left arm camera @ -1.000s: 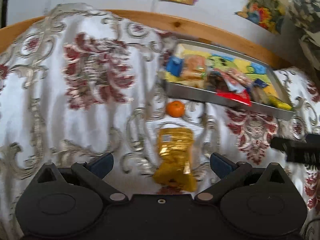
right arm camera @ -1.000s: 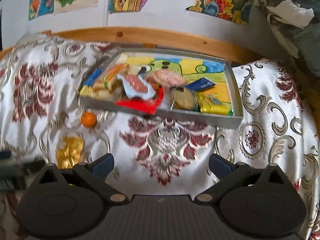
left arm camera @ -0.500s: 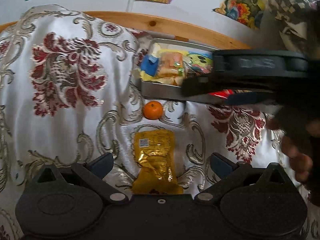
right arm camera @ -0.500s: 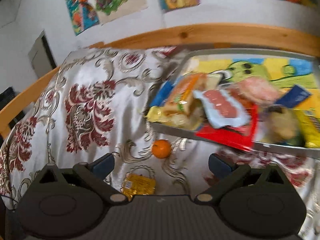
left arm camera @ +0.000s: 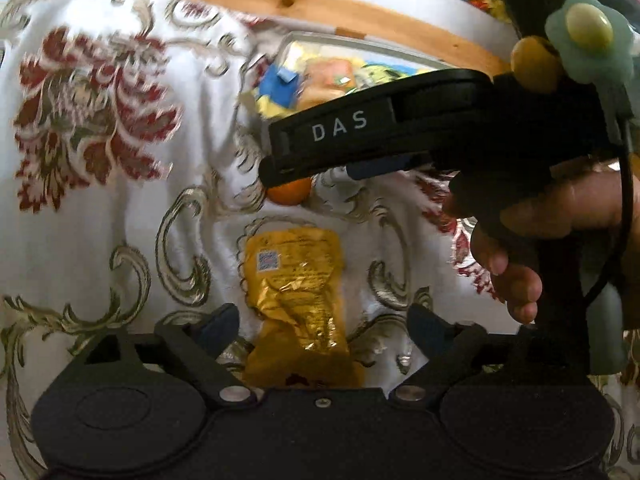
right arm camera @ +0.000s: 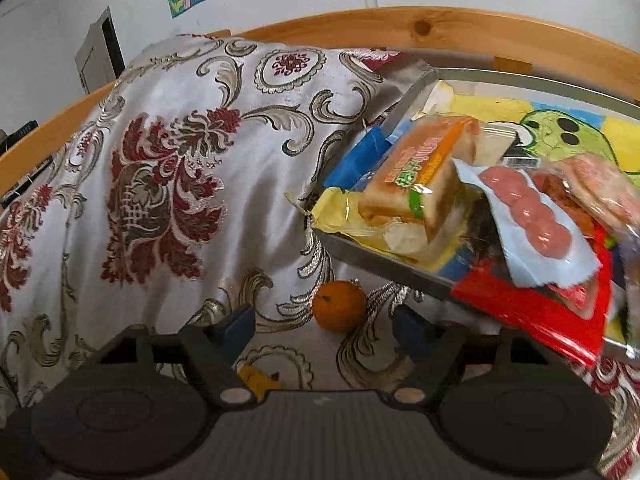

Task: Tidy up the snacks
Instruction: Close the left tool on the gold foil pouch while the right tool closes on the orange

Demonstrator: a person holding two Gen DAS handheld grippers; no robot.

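One small round orange fruit (right arm camera: pixel 339 305) lies on the damask-covered bed just before the grey metal tray (right arm camera: pixel 372 258), between the spread fingers of the released right tool (right arm camera: pixel 323 327). It looks firm, smooth and prone to roll: pinch across its middle. One crinkly gold foil packet (left arm camera: pixel 294 292), light and slippery, lies between the released left tool (left arm camera: pixel 323 326)'s fingers.

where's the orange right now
The orange lies on the patterned cloth just outside the tray's near left corner, between the open right gripper's fingertips in the right wrist view.
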